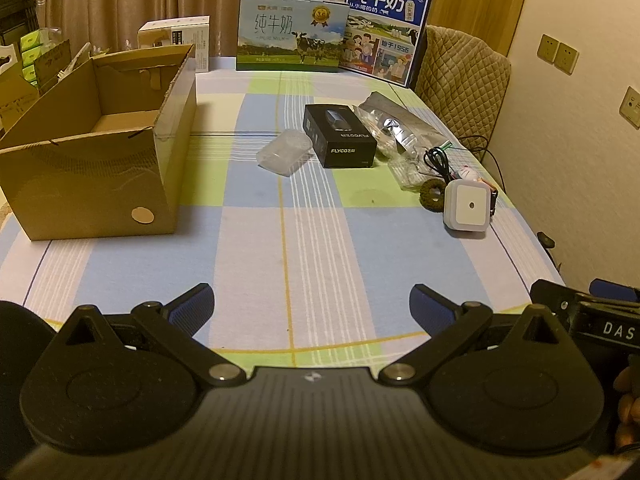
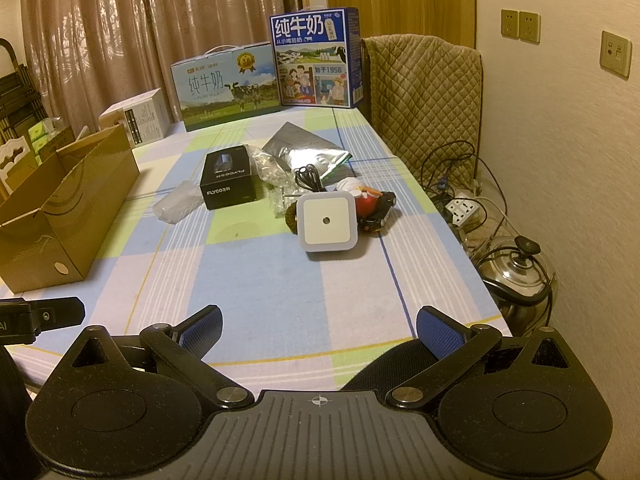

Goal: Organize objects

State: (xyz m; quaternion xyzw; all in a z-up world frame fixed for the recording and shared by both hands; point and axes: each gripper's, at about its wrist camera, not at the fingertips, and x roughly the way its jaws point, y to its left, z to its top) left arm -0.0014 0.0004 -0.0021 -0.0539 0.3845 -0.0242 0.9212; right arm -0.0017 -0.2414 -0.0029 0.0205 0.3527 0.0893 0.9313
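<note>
An open cardboard box stands at the table's left side. Loose items lie to the right: a clear plastic cup on its side, a black FLYCO box, a silver foil bag, a black cable, a dark ring, a white square night light and a small toy figure on a black car. My left gripper and right gripper hover open over the near edge, both empty.
Two milk cartons and a small white box stand at the far edge by curtains. A quilted chair sits at the right; a power strip, cords and a metal pot lie on the floor there.
</note>
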